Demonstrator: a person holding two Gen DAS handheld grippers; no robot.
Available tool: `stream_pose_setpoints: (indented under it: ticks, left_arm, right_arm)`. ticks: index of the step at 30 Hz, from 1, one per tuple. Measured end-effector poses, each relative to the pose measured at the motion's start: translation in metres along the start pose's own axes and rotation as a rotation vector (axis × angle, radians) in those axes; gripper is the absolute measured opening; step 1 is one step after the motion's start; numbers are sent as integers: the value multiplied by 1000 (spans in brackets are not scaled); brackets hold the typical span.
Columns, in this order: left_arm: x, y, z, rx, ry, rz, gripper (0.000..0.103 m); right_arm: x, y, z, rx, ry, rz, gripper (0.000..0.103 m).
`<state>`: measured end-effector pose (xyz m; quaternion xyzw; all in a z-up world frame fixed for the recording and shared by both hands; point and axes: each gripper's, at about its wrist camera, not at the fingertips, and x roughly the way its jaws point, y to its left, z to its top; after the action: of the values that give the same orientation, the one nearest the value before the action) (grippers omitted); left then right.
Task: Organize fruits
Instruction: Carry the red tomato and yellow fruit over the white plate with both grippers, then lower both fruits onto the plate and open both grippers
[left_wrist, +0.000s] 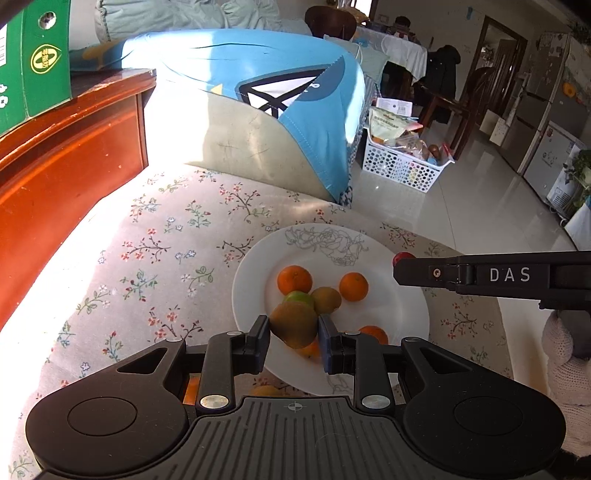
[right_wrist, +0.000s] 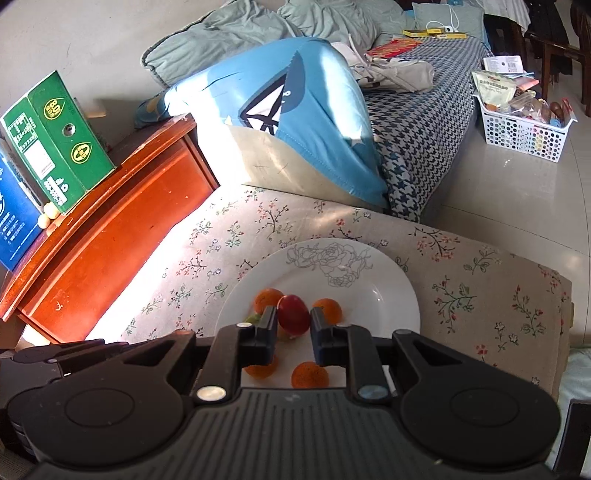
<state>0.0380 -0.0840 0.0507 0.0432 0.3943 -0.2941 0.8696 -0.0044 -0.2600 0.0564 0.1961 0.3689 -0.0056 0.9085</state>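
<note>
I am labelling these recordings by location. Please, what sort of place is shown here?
Probably a home living room: a sofa with a blue-and-white houndstooth cover, a reddish-brown wooden side cabinet, and a white round plate of fruit on a floral-covered seat.

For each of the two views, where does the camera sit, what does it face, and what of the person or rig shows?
Left wrist: on the left gripper, looking down over its fingers at the white plate; the fingers hold a kiwi; the right gripper and a knitted sleeve show at right.
Right wrist: on the right gripper, looking down at the same plate; its fingers hold a red fruit; part of the left gripper shows at the lower left.
Shared: plate, oranges, floral cloth, blue cushion, white basket.
</note>
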Motion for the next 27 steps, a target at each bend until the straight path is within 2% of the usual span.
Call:
stream_pose_setpoints:
  ticks: [9, 14, 20, 21, 23, 25, 27]
  left_arm:
    - [29, -23, 4, 52, 27, -24, 25]
    - [43, -28, 4, 60, 47, -39, 25]
    - [45, -29, 6, 50, 33, -52, 28]
    - [44, -29, 7, 52, 31, -45, 29]
    - [41, -29, 8, 49, 20, -34, 46]
    - [37, -27, 11, 35, 8, -22, 57]
    - [33, -25, 14, 27, -2, -15, 59]
  right_arm:
    - [10, -21, -3, 98, 44, -67, 19]
    - [17, -28, -7, 143, 75, -80, 19]
    - [19, -30, -6, 173, 74, -82, 23]
    - [19, -31, -6, 181, 71, -78, 23]
    - [17, -33, -6, 199, 63, -71, 23]
    - [16, -33, -5, 200, 52, -74, 23]
    - [14, -31, -4, 191, 40, -80, 24]
